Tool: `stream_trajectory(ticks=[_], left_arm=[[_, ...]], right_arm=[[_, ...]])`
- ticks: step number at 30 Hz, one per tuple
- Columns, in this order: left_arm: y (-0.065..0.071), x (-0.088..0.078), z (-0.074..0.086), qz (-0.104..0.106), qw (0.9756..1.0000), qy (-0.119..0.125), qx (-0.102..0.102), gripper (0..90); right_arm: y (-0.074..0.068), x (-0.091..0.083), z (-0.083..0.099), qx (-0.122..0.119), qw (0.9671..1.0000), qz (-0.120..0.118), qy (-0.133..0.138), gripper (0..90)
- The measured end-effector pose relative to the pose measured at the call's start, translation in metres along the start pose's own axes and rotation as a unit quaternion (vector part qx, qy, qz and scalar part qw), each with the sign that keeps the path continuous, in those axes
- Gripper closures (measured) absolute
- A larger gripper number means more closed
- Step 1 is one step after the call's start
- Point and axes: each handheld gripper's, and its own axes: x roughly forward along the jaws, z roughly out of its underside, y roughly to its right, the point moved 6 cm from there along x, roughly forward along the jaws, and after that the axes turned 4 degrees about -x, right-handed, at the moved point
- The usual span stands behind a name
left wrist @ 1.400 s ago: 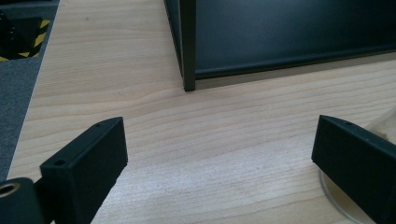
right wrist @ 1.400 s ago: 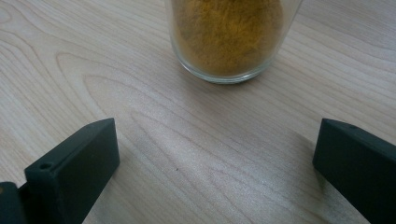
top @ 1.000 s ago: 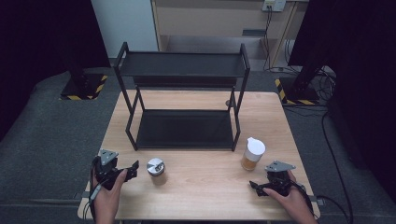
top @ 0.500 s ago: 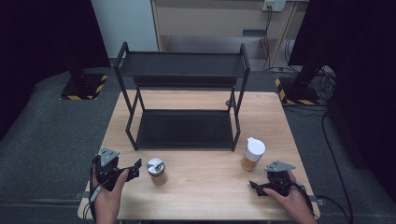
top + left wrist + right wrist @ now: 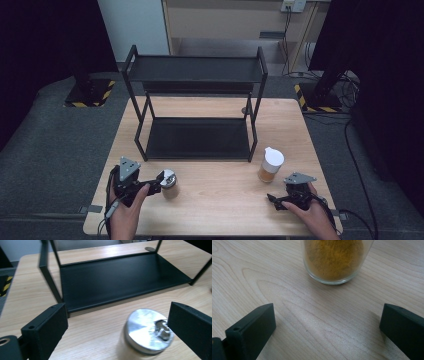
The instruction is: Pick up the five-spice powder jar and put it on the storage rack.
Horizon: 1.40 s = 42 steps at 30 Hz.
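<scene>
1. On the wooden table [image 5: 215, 210], near the front edge, both jars sit where they'd get picked up from, so imo nothing has been moved onto anything yet.
2. Left gripper [image 5: 156, 182] is right up at the small jar w/ the silver lid [image 5: 168, 177]. From its own cam the jaws are spread wide, and the lid [image 5: 147, 330] sits between them, closer to the right-hand jaw, maybe just touching it, can't tell for sure. No pinch on it.
3. Right gripper [image 5: 275, 200] rests low on the table, just short of the glass jar of orange-brown powder w/ a white cap [image 5: 270, 165]. Its cam shows the jar's base [image 5: 335, 262] ahead and apart from the jaws, which are also spread open and holding nothing.
4. Black two-tier rack [image 5: 197, 140] stands behind the jars, mid-table. Both shelves look bare afaict, top and bottom.
5. My read on progress: basically at the start. Approach on the left looks nearly done; grip, lift and placing all left to do. Right side is a step behind, needs to close the gap to its jar first.
6. Guessing the jars are headed for the rack, since it's the obvious spot to put them, but that's a guess from the layout.
</scene>
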Motion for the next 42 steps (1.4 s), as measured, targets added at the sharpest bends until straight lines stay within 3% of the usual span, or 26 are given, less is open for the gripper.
stream_trajectory(ticks=[7,17,25,42], left_arm=[[0.013,0.007,0.0,0.016,0.9997,-0.01,0.014,1.8],[0.02,0.018,0.005,0.024,0.9989,-0.031,0.026,1.7],[0.022,0.025,0.007,0.023,0.9978,-0.05,0.038,1.2],[0.017,0.043,0.018,0.026,0.9956,-0.083,0.033,3.1]], right_arm=[[0.0,0.0,0.0,0.0,1.0,0.0,0.0,1.4],[0.0,0.0,0.0,0.0,1.0,0.0,0.0,1.4],[0.0,0.0,0.0,0.0,1.0,0.0,-0.001,1.4],[0.0,0.0,0.0,0.0,1.0,0.0,-0.001,1.4]])
